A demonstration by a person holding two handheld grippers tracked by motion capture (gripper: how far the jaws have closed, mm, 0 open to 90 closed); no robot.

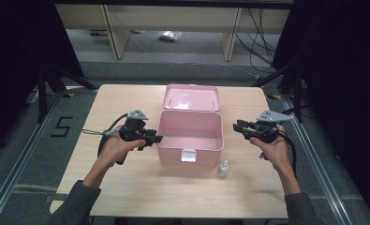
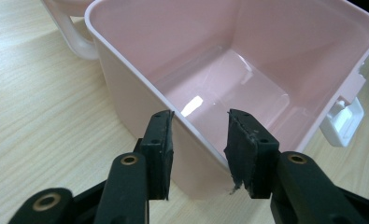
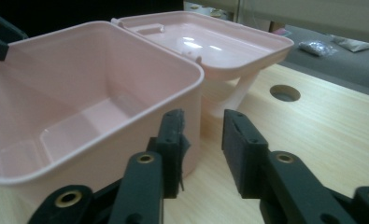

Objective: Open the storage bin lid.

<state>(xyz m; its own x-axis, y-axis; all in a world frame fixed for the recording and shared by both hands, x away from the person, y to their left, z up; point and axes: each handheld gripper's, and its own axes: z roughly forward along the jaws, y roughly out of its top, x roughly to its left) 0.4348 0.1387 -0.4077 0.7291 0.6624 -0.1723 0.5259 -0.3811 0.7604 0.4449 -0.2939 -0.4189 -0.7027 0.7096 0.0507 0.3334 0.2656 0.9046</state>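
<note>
An open pink box (image 1: pixel 173 152) stands mid-table, its lid (image 1: pixel 192 97) swung back flat behind it and its inside bare. My left gripper (image 1: pixel 158 139) is at the box's left wall. In the left gripper view the jaws (image 2: pixel 200 116) stand open astride the rim of the box (image 2: pixel 219 28), one outside and one over the inside, with neither pad touching it. My right gripper (image 1: pixel 235 126) hovers to the right of the box, a small gap away. Its jaws (image 3: pixel 203 114) are open and empty, pointing at the near corner of the box (image 3: pixel 79 60).
A small clear bottle (image 1: pixel 224 167) stands on the table just in front of the box's right front corner. A white latch (image 1: pixel 188 155) hangs on the front wall. A round hole (image 3: pixel 285 93) is cut in the tabletop behind the lid (image 3: pixel 210 42).
</note>
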